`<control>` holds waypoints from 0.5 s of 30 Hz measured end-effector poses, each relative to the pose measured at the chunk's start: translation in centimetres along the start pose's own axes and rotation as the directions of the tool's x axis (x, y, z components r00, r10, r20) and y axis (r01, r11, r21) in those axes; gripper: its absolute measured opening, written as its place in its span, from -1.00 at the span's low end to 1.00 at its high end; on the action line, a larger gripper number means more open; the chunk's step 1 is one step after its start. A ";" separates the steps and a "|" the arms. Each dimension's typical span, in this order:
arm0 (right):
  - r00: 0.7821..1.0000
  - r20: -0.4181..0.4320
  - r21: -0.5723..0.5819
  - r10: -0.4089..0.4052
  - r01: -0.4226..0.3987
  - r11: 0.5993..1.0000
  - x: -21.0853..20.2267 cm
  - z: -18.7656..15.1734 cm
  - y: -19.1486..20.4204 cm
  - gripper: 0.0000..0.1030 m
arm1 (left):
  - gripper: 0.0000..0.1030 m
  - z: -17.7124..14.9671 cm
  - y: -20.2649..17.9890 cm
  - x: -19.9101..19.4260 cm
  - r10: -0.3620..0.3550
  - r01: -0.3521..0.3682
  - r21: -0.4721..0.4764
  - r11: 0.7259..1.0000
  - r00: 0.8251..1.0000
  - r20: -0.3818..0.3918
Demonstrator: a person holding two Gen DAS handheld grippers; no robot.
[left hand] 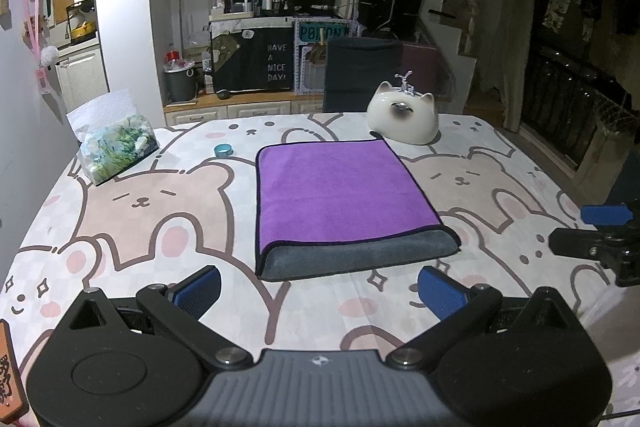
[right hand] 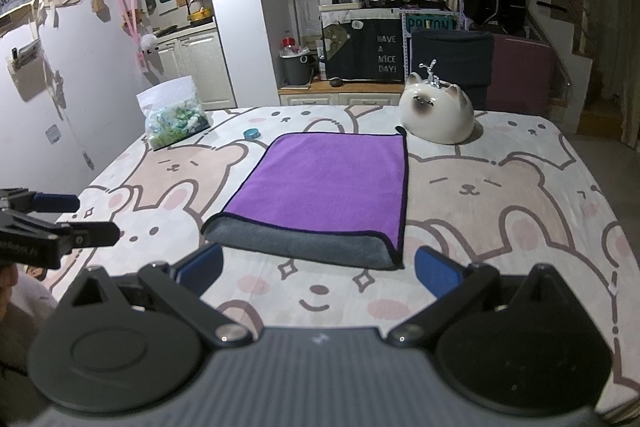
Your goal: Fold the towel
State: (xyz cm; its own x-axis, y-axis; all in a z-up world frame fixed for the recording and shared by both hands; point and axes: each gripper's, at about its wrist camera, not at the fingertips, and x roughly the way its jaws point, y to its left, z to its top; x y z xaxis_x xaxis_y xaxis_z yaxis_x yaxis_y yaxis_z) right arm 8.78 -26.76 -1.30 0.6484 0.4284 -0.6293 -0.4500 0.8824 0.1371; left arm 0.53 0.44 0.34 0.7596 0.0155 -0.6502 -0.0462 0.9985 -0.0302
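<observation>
Left tongs (left hand: 318,287): apart, empty, hovering near the towel's near edge.
Right tongs (right hand: 318,273): apart, empty, likewise.
Towel (left hand: 340,195): folded flat mid-surface, grey underside showing at its near fold, likely ready for another fold.
Cat ornament (left hand: 402,117): just behind the towel.

Left tool (left hand: 319,290): matte black body showing two rounded lobes, each carrying a triangular cut-out; a grey ribbed centre plate bearing a small round emblem; two black link arms pivoting on silver round-headed screws; fingers (left hand: 200,289) wearing blue textured pads. An orange tag with dark print is showing at its lower left edge.

Right tool (right hand: 318,273): same black lobes, grey ribbed plate, silver pivot screws, blue-padded fingers (right hand: 436,275).
</observation>
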 end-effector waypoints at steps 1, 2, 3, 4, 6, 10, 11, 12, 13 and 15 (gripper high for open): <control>1.000 0.001 -0.001 -0.001 0.001 1.000 0.1 0.2 -0.1 0.99 | 1.00 0.4 0.0 0.2 0.006 -0.006 0.000 1.000 1.000 -0.003; 1.000 0.002 -0.004 -0.005 0.005 1.000 0.2 0.4 -0.2 0.99 | 1.00 0.7 0.3 0.8 0.009 -0.009 -0.001 1.000 1.000 -0.006; 1.000 0.005 -0.010 -0.014 0.014 1.000 0.3 0.6 -0.2 0.99 | 1.00 1.1 0.2 1.1 0.011 -0.011 -0.001 1.000 1.000 -0.008; 1.000 0.006 -0.015 -0.024 0.024 1.000 0.5 0.8 -0.2 0.99 | 1.00 1.2 0.1 1.4 0.013 -0.013 0.000 1.000 1.000 -0.010; 1.000 0.003 -0.019 -0.031 0.031 0.999 0.8 1.1 -0.3 0.99 | 1.00 1.8 0.2 2.1 0.017 -0.017 0.006 1.000 1.000 -0.012; 1.000 -0.013 -0.021 -0.024 0.024 0.999 1.8 2.1 -0.9 0.99 | 1.00 2.8 0.3 3.3 0.029 -0.029 0.024 0.999 1.000 -0.012; 1.000 -0.018 -0.022 -0.021 0.021 1.000 2.1 2.3 -1.1 0.99 | 1.00 3.1 0.4 3.6 0.030 -0.029 0.030 0.999 0.999 -0.019; 1.000 -0.023 -0.021 -0.017 0.017 1.000 2.3 2.5 -1.3 0.99 | 1.00 3.4 0.6 4.0 0.027 -0.026 0.033 0.999 0.999 -0.030; 1.000 -0.027 -0.018 -0.012 0.011 1.000 2.6 2.7 -1.5 0.99 | 1.00 3.7 0.8 4.5 0.022 -0.021 0.031 0.999 0.999 -0.040; 0.999 -0.042 -0.015 0.002 -0.003 1.000 3.2 3.2 -2.0 0.99 | 1.00 4.1 1.3 5.2 0.018 -0.017 0.031 0.999 0.999 -0.048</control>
State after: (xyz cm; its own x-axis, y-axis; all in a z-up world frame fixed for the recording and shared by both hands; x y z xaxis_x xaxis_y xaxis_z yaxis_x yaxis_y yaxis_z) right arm 13.71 -26.53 -1.13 0.6212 0.4218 -0.6604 -0.4606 0.8783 0.1277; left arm 7.09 2.09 0.07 0.7268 0.0314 -0.6861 -0.0392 0.9992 0.0042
